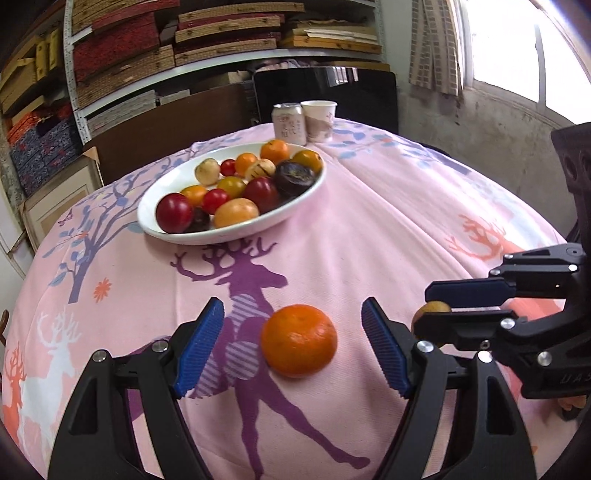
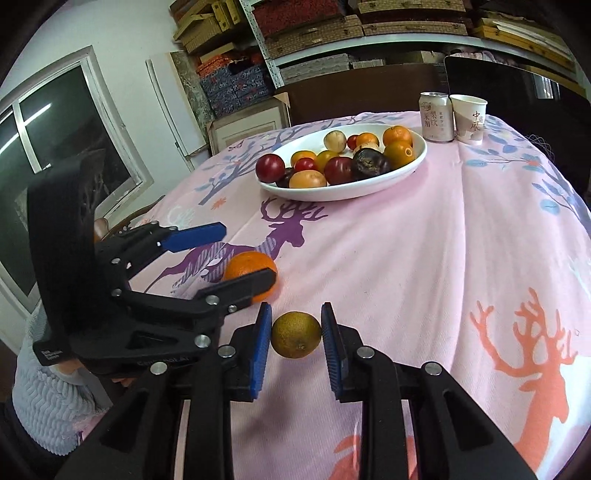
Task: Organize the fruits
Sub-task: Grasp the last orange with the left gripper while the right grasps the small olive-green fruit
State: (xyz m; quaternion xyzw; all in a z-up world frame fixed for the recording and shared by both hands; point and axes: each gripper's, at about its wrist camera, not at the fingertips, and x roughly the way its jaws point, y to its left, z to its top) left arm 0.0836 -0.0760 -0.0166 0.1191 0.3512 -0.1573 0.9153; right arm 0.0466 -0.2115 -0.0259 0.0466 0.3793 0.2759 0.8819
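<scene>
Daylight pours in from a window [image 1: 517, 48] at the upper right of the left wrist view, blown out to white. The pink cloth [image 1: 369, 229] is evenly lit, with soft shadows under the plate [image 1: 236, 232] and the orange [image 1: 299, 339]. Both views bow strongly, corners black. The shelves [image 2: 369, 33] look dimmer and slightly soft.

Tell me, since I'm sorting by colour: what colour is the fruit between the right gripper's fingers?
Brownish olive-green fruit, clearest in the right wrist view.
</scene>
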